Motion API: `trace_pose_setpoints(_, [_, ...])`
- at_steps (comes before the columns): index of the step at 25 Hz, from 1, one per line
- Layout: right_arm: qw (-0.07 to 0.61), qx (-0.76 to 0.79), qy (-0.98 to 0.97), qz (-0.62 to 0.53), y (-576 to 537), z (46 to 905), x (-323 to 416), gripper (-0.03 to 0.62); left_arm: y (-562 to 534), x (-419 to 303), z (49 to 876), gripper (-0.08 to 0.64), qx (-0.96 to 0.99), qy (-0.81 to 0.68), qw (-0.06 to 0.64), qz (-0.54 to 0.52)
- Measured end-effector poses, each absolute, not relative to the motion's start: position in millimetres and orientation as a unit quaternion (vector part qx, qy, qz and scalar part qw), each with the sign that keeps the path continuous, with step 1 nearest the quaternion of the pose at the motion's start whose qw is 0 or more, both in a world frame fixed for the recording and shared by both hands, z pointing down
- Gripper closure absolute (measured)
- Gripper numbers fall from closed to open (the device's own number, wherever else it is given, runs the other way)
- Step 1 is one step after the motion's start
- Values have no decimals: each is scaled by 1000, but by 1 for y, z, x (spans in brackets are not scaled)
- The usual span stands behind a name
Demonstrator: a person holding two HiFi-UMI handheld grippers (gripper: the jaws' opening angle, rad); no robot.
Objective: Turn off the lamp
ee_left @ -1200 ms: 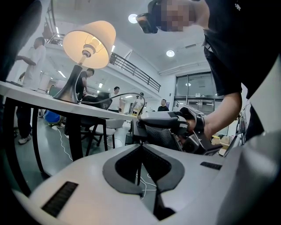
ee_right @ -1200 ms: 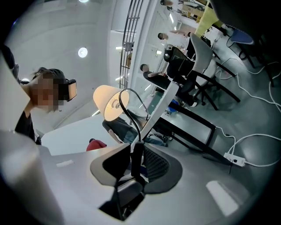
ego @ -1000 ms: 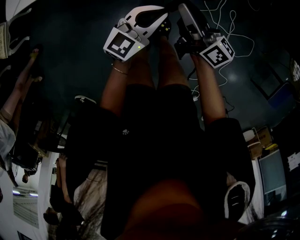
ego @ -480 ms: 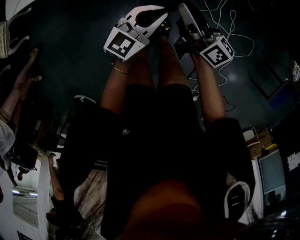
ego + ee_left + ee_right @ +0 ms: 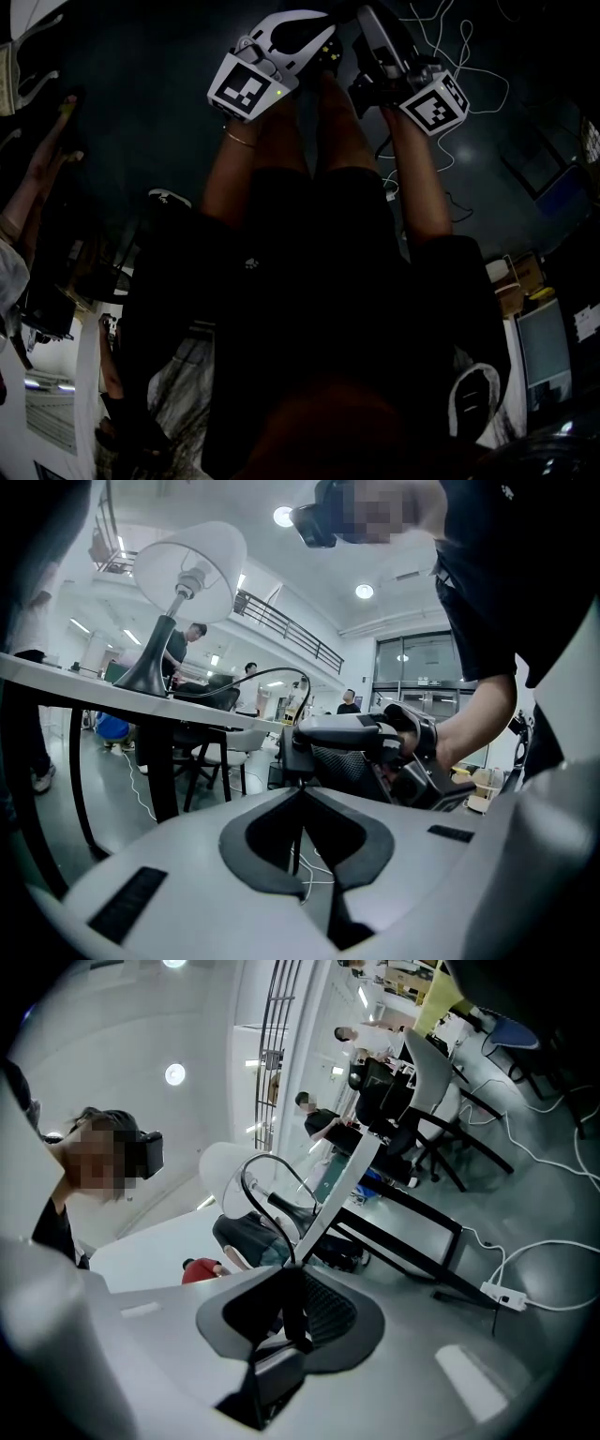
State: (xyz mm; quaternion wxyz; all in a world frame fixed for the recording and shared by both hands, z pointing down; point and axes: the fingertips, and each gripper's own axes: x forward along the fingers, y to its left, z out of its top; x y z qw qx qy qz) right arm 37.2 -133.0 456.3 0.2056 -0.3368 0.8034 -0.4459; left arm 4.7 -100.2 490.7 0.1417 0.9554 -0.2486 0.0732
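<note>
Below the lamp (image 5: 187, 569), its cord (image 5: 306, 697) is clamped by the left gripper (image 5: 302, 789). The right gripper's (image 5: 284, 1269) jaws have just been closing onto it. The lamp could be toppled by a tug.

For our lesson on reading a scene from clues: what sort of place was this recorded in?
Probably a large open office or lab hall: work tables with chairs, a railed mezzanine overhead, and a power strip with cables lying on the floor.

We are holding the white left gripper (image 5: 300, 794) and white right gripper (image 5: 289, 1288), each carrying a black-and-white patterned cube (image 5: 246, 89). The lamp (image 5: 183, 592) is showing a white shade, black base and black cable (image 5: 281, 671).
</note>
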Motion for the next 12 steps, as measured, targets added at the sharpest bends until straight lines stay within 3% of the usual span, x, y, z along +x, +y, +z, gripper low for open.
trace_pose_setpoints(12, [168, -351, 816, -428, -131, 461, 37, 529, -100, 6, 499, 543, 950, -259, 157, 80])
